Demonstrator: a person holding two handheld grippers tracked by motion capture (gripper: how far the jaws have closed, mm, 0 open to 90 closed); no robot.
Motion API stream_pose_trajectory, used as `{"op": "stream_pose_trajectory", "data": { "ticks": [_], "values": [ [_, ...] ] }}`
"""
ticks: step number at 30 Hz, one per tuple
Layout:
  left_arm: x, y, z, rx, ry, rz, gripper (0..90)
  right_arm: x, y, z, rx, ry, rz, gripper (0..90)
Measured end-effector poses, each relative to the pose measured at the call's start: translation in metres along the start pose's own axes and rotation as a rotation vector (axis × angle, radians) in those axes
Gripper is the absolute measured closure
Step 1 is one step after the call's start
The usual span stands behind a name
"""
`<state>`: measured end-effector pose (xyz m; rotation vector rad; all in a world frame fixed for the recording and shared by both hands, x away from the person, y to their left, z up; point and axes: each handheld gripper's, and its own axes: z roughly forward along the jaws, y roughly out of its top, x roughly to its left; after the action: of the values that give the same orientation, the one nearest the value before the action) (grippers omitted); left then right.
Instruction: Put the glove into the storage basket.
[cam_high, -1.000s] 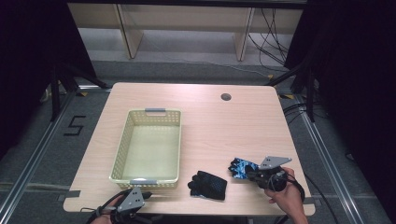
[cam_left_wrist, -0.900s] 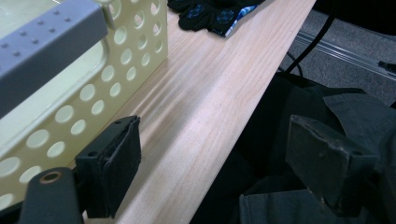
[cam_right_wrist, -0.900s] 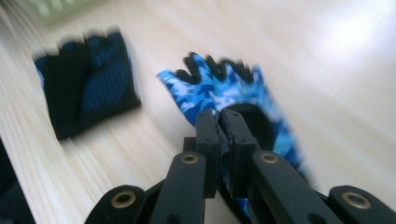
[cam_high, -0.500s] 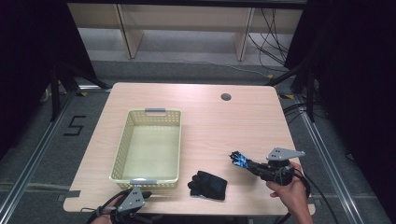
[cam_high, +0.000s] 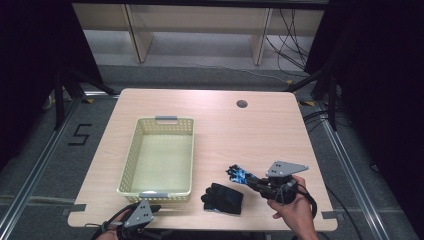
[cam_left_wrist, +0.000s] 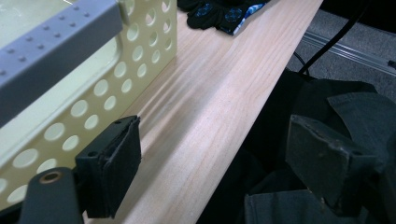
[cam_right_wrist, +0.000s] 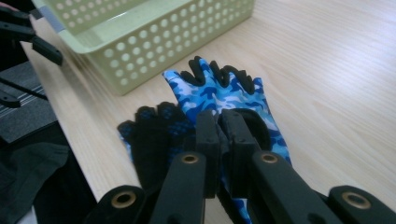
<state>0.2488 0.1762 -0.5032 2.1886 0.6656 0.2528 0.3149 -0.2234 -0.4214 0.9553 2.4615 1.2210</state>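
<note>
A blue camouflage glove (cam_right_wrist: 219, 98) is clamped by its cuff between the jaws of the right gripper (cam_right_wrist: 219, 140), which are pressed together on the fabric. In the high view the glove (cam_high: 241, 175) is seen at lower centre-right of the frame, carried clear of the table (cam_high: 260, 135), with its fingers stretched toward the left and slightly up in the frame. Its long axis is thus run from the gripper (cam_high: 257, 182) toward the basket (cam_high: 162, 120), cuff at the jaws, fingertips leading.

A second glove (cam_high: 223, 198), black side up, is left on the table just below and left of the held one, between the gripper and the near right corner of the basket. In the right gripper view it (cam_right_wrist: 156, 128) is seen lower left of the blue one, fingers aimed at the basket wall (cam_right_wrist: 154, 51).

The basket is placed to the left of the held glove, with its long axis run up and down the frame. The right hand (cam_high: 295, 210) is judged much the nearer to both gloves; a carry leftward over the basket's right rim is what a drop would call for.

The left gripper (cam_left_wrist: 210, 177) is held at the table's near edge, bottom left of the high view (cam_high: 140, 220), its jaws standing apart with nothing between them, just beside the basket's near wall (cam_left_wrist: 116, 74).
</note>
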Motion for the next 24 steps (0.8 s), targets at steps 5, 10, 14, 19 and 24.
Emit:
{"op": "stream_pose_trajectory", "data": {
  "ticks": [5, 10, 14, 19, 24],
  "values": [
    [0.000, 0.000, 0.002, 0.000, 0.013, -0.004, 17.8, 0.010, 0.004, 0.008, 0.014, 0.026, -0.023, 87.0],
    [-0.001, 0.000, 0.001, -0.016, -0.014, -0.011, 17.8, 0.019, 0.005, 0.016, 0.025, 0.029, -0.030, 87.0],
    [-0.001, 0.000, 0.001, 0.001, -0.008, -0.012, 17.8, 0.026, 0.006, 0.024, 0.039, 0.036, -0.055, 86.9],
    [-0.001, 0.000, 0.000, -0.003, -0.004, -0.004, 17.8, 0.034, 0.007, 0.033, 0.056, 0.038, -0.089, 87.0],
    [0.000, 0.000, -0.001, 0.010, -0.004, 0.009, 17.8, 0.041, 0.006, 0.040, 0.085, 0.041, -0.101, 86.9]
  ]
}}
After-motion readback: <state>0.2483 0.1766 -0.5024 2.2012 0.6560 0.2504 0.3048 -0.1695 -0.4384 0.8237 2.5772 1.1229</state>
